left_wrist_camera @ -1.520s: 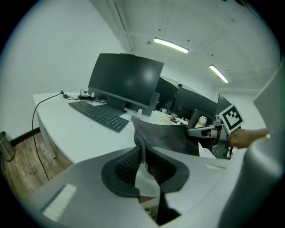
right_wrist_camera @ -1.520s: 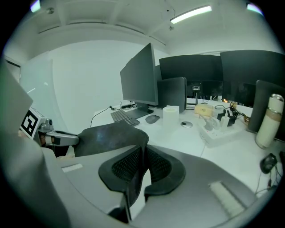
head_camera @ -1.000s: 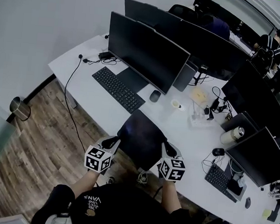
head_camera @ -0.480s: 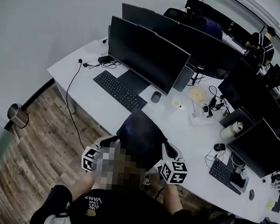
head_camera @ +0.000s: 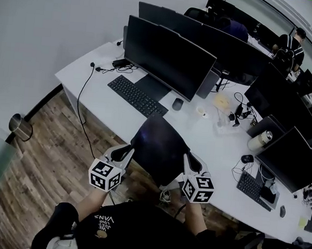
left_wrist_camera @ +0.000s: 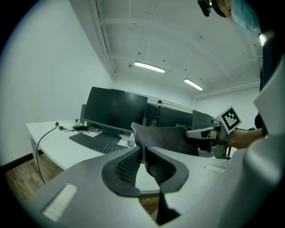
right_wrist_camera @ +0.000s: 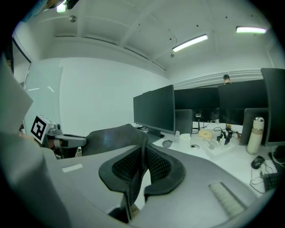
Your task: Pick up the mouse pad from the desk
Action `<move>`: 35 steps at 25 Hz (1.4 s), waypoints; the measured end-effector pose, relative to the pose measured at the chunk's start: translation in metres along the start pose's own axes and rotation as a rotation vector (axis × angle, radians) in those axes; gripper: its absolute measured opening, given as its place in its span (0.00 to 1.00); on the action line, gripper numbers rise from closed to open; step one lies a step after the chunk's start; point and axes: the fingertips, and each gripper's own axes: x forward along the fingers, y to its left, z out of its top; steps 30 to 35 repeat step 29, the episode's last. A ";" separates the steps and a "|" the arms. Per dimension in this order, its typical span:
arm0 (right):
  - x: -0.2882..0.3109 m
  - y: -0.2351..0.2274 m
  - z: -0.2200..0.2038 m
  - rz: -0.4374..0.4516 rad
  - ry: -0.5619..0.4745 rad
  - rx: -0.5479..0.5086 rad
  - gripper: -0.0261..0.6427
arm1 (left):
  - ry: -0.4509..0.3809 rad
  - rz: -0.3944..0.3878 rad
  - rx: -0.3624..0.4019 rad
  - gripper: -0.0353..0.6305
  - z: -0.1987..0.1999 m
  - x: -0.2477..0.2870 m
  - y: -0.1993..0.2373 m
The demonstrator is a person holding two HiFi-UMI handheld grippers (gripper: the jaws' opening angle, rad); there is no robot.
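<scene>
Pinched edgewise by the left gripper [head_camera: 125, 153] and right gripper [head_camera: 189, 162] at lower centre, the bowed mouse pad [head_camera: 159, 147] could be dropped if pulled unevenly.

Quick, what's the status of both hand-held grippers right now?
Left hand-held gripper: closed, holding the mouse pad by its left edge.
Right hand-held gripper: closed, holding the same mouse pad by its right edge.

black mouse pad [head_camera: 159, 151], white desk [head_camera: 97, 86], brown wood-grain floor [head_camera: 49, 163].
</scene>
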 end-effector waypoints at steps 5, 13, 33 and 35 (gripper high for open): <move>-0.001 0.007 0.000 0.000 -0.002 -0.009 0.10 | -0.010 -0.001 0.010 0.12 0.003 -0.007 0.002; -0.002 0.014 -0.003 -0.014 -0.020 -0.004 0.10 | -0.023 0.002 0.000 0.12 -0.002 -0.011 0.002; -0.010 0.020 -0.008 -0.017 -0.042 -0.016 0.09 | -0.058 0.009 -0.020 0.12 -0.006 -0.017 -0.003; -0.010 0.020 -0.008 -0.017 -0.042 -0.016 0.09 | -0.058 0.009 -0.020 0.12 -0.006 -0.017 -0.003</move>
